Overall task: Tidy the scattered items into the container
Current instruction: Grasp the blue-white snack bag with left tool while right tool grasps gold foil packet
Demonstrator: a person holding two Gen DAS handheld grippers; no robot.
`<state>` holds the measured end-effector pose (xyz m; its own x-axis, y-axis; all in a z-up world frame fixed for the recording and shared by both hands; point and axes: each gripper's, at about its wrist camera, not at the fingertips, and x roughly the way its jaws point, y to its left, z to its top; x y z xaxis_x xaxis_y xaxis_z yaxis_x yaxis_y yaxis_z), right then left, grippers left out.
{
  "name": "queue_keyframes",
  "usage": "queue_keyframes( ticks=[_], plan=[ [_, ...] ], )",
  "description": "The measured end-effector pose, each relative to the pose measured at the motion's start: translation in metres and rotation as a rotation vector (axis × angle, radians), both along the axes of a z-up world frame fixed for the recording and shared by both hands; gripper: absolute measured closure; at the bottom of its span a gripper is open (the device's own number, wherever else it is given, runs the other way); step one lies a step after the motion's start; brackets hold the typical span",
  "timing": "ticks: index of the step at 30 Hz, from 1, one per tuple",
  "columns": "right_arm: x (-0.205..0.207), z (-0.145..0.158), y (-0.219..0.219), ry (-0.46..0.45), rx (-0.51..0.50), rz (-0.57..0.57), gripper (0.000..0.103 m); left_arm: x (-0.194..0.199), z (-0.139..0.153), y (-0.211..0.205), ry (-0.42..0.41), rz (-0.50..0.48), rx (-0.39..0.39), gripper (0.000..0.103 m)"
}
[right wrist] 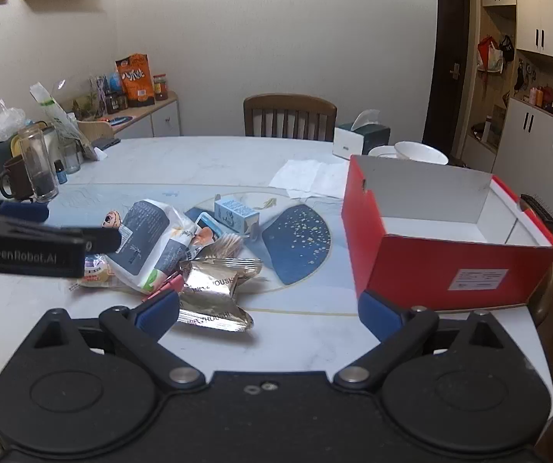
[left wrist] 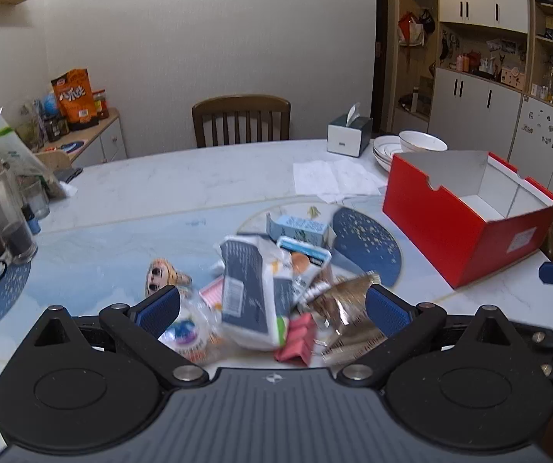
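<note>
A pile of scattered snack packets lies on the table: a dark-blue and white bag (left wrist: 253,293) (right wrist: 153,239), a gold foil packet (right wrist: 214,289) (left wrist: 346,308), a small light-blue carton (right wrist: 236,214) (left wrist: 299,227), a pink item (left wrist: 296,337). An open red box (left wrist: 465,216) (right wrist: 446,243) stands to the right, empty inside. My left gripper (left wrist: 272,308) is open, hovering over the pile with the bag between its fingers. My right gripper (right wrist: 268,312) is open and empty, between the pile and the box.
A tissue box (right wrist: 357,137), stacked white bowls (right wrist: 419,152) and paper sheets (right wrist: 311,177) lie behind the red box. A glass jar (right wrist: 39,166), mug and bags crowd the table's left end. A wooden chair (right wrist: 290,115) stands at the far side.
</note>
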<state>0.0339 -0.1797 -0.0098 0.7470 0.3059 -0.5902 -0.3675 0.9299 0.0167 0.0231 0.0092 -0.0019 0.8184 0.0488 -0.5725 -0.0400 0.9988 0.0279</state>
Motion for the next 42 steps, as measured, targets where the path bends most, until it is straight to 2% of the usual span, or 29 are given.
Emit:
queue_keyframes(
  ticks=[7, 14, 18, 25, 33, 37, 42],
  plan=[
    [0.02, -0.015, 0.023, 0.015, -0.006, -0.02, 0.002, 0.03, -0.008, 0.015, 0.013, -0.062, 0.018, 0.0],
    [0.04, -0.031, 0.046, 0.064, -0.038, -0.02, 0.009, 0.055, -0.024, 0.03, 0.058, -0.095, 0.022, 0.0],
    [0.052, -0.039, 0.057, 0.097, -0.053, -0.031, 0.013, 0.072, -0.036, 0.039, 0.103, -0.104, -0.006, 0.0],
    [0.076, -0.039, 0.069, 0.149, -0.013, -0.053, 0.017, 0.098, -0.043, 0.047, 0.166, -0.122, -0.031, 0.001],
    [0.093, -0.05, 0.085, 0.22, -0.025, -0.061, 0.022, 0.109, -0.051, 0.055, 0.202, -0.134, -0.044, 0.001],
    [0.1, -0.056, 0.087, 0.263, -0.017, -0.077, 0.026, 0.115, -0.055, 0.058, 0.229, -0.156, -0.06, 0.01],
    [0.105, -0.061, 0.089, 0.31, -0.005, -0.093, 0.032, 0.12, -0.06, 0.061, 0.265, -0.184, -0.08, 0.029]
  ],
)
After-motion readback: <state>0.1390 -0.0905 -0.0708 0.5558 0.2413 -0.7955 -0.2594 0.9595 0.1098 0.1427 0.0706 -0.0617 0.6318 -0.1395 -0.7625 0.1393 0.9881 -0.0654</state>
